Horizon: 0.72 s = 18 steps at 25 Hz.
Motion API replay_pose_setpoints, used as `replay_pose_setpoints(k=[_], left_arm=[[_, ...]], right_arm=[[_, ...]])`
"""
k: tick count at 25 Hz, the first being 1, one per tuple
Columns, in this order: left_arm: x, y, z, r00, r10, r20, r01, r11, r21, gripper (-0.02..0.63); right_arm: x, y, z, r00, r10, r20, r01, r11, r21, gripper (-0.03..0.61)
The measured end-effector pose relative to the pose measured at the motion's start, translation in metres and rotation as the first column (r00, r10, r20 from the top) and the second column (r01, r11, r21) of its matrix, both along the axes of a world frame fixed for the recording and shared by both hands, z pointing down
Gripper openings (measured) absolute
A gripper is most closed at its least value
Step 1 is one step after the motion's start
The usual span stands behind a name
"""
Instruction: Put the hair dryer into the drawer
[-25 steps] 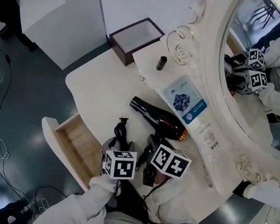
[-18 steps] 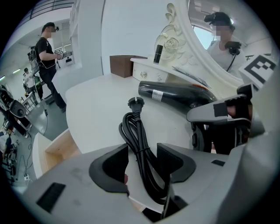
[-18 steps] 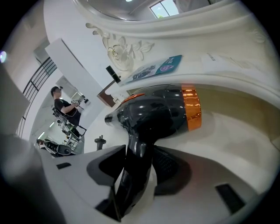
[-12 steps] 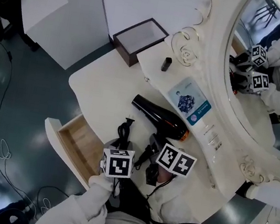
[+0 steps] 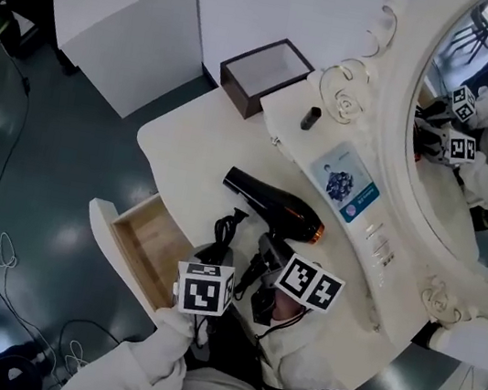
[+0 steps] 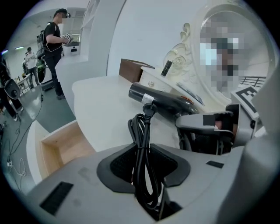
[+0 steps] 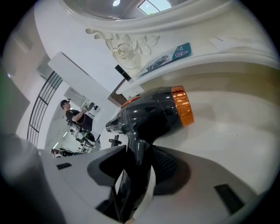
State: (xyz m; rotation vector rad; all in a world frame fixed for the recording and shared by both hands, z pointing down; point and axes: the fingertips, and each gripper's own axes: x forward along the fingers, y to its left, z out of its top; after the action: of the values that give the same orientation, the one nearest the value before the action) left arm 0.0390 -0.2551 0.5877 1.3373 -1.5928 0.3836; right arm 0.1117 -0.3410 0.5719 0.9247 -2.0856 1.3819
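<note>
Find the hair dryer [image 5: 270,205] lying on the white dressing table [image 5: 187,148], with the black barrel crosswise, the orange ring toward the mirror [image 5: 395,122] and the handle toward the person. Compare with a second ago and note a slight shift of the barrel away from the blue-printed sachet [image 5: 348,184], toward the table's front edge. Note also the left jaws, spread wide then and closing now.

See the right gripper [image 7: 138,170] at a wide setting, with the dryer's handle between the jaws and the pads against both its sides. See the left gripper [image 6: 142,164] at a narrow setting, with the bundled cord [image 6: 142,144] upright between the jaws and the pads meeting the bundle on either side.

Find the drawer [image 5: 147,247] pulled open under the table's front edge, just left of the left gripper. Note the brown box [image 5: 266,75] and the small dark cylinder [image 5: 310,117] at the back, well apart from the dryer.
</note>
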Motion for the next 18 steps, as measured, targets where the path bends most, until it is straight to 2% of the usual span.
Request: replay_pose_setpoints(k=[7, 18], left_arm=[[-0.026, 0.021, -0.015, 0.999, -0.036, 0.015, 0.035, 0.998, 0.047, 0.1], [-0.069, 0.082, -0.029, 0.992, -0.128, 0.022, 0.126, 0.99, 0.07, 0.1]], right_arm=[[-0.022, 0.018, -0.011, 0.999, -0.004, 0.044, 0.003, 1.0, 0.021, 0.232], [-0.076, 0.073, -0.023, 0.991, -0.088, 0.097, 0.085, 0.996, 0.032, 0.232]])
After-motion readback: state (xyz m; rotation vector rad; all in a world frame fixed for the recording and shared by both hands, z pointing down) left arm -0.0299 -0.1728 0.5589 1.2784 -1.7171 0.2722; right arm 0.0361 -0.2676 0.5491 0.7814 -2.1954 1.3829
